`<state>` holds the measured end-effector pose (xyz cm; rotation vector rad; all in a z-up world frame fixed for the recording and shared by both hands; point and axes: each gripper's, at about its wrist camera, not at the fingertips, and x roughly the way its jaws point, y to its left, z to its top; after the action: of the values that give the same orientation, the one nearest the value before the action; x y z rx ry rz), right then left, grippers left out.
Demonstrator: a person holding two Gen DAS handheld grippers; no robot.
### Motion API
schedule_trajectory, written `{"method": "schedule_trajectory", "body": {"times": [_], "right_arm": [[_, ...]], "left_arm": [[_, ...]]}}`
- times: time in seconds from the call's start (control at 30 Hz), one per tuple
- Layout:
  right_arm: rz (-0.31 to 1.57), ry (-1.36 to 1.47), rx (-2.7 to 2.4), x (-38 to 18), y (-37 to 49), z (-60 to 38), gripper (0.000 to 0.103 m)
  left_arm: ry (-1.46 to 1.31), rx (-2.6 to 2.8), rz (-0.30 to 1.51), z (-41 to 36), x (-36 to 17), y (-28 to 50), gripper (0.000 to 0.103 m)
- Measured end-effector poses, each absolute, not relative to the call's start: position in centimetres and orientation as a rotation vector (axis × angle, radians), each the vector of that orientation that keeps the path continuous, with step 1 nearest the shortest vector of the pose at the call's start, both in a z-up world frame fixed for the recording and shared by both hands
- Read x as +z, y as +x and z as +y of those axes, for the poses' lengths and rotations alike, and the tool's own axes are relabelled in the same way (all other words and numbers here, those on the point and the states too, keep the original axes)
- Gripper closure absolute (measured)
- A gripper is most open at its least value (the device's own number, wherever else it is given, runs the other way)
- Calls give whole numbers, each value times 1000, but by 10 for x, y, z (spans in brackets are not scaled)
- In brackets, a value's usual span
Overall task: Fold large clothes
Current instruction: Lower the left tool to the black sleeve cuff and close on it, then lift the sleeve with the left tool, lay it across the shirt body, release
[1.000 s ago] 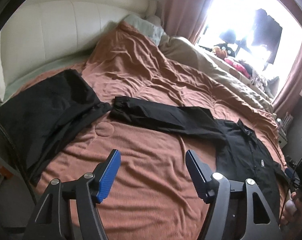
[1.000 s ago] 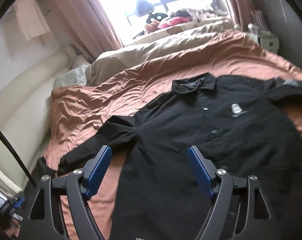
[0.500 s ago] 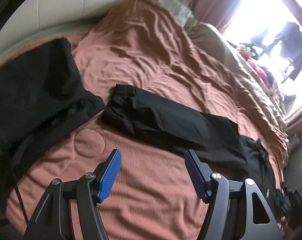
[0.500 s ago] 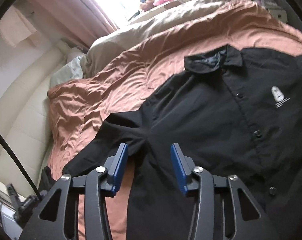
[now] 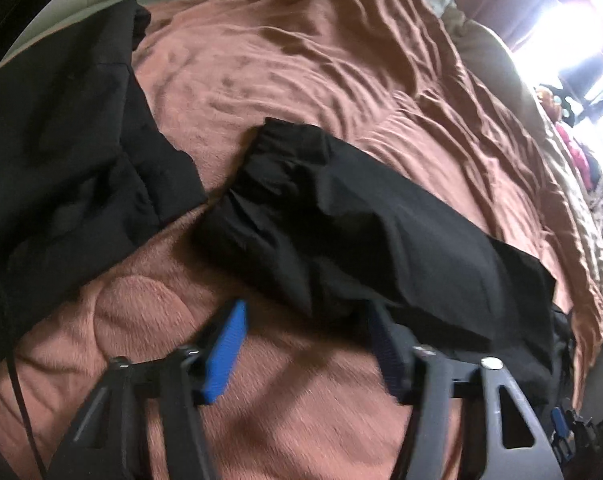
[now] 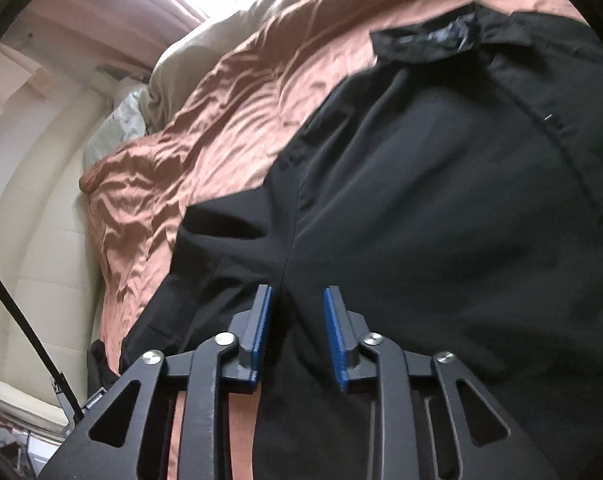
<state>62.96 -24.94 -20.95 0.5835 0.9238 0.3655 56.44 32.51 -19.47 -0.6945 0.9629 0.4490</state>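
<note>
A black button shirt [image 6: 441,184] lies flat on the brown bedspread [image 6: 221,92], collar [image 6: 433,36] at the top right. Its long sleeve [image 5: 361,236] stretches across the bed in the left wrist view, cuff end to the left. My left gripper [image 5: 307,312] is open, low over the bed, straddling the sleeve's near edge. My right gripper [image 6: 295,300] is partly closed, its jaws a narrow gap apart at the underarm seam where sleeve meets body, with no cloth visibly pinched.
Another black garment [image 5: 61,152] lies at the bed's left side, near the sleeve cuff. A cream padded headboard [image 6: 29,208] stands at the left. A beige duvet [image 6: 229,28] and pillow [image 6: 121,124] lie along the far side below a bright window.
Both grippers have dropped closer to the bed. The left moved onto the sleeve's near edge, still open. The right narrowed its jaws further and closed in on the underarm seam.
</note>
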Motion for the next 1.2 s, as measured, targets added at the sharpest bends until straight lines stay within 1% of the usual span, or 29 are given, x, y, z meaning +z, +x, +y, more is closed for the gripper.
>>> {"method": "schedule_trajectory", "body": {"times": [0.03,0.07,0.13,0.17,0.27,0.33,0.43,0.53,0.73,0.8,0.83,0.87,0.9,0.93,1.07,1.2], "right_arm": [[932,587,368,-213,636,-247,82],[939,590,377,-217,642,-244,82],[946,594,393,-220,651,-240,84],[949,592,405,-221,655,-238,86],[968,595,408,-230,665,-236,88],[996,602,397,-242,671,-236,90],[1005,643,418,-249,673,-244,90],[1023,699,453,-245,668,-256,90],[1005,674,430,-221,634,-284,89],[980,639,412,-207,622,-295,81],[962,635,409,-202,617,-297,68],[936,645,401,-196,611,-305,50],[920,660,389,-193,605,-312,44],[900,681,376,-190,599,-321,42],[861,724,336,-184,582,-345,42],[843,755,292,-182,564,-374,42]], "left_arm": [[-688,460,954,327,-195,566,59],[-683,469,946,330,-195,567,71],[-671,485,950,334,-196,567,84],[-672,482,949,335,-195,567,89],[-659,459,918,335,-184,566,99],[-635,449,893,331,-173,568,100],[-612,428,838,326,-149,569,101],[-607,407,785,321,-121,571,102],[-555,312,680,289,-46,574,102],[-536,270,644,272,-19,577,102],[-524,242,625,260,-4,579,102],[-509,217,610,248,11,582,102],[-492,193,595,236,24,585,102],[-473,169,583,225,35,588,102],[-387,58,545,168,79,600,102],[-320,-36,529,115,108,614,102]]}}
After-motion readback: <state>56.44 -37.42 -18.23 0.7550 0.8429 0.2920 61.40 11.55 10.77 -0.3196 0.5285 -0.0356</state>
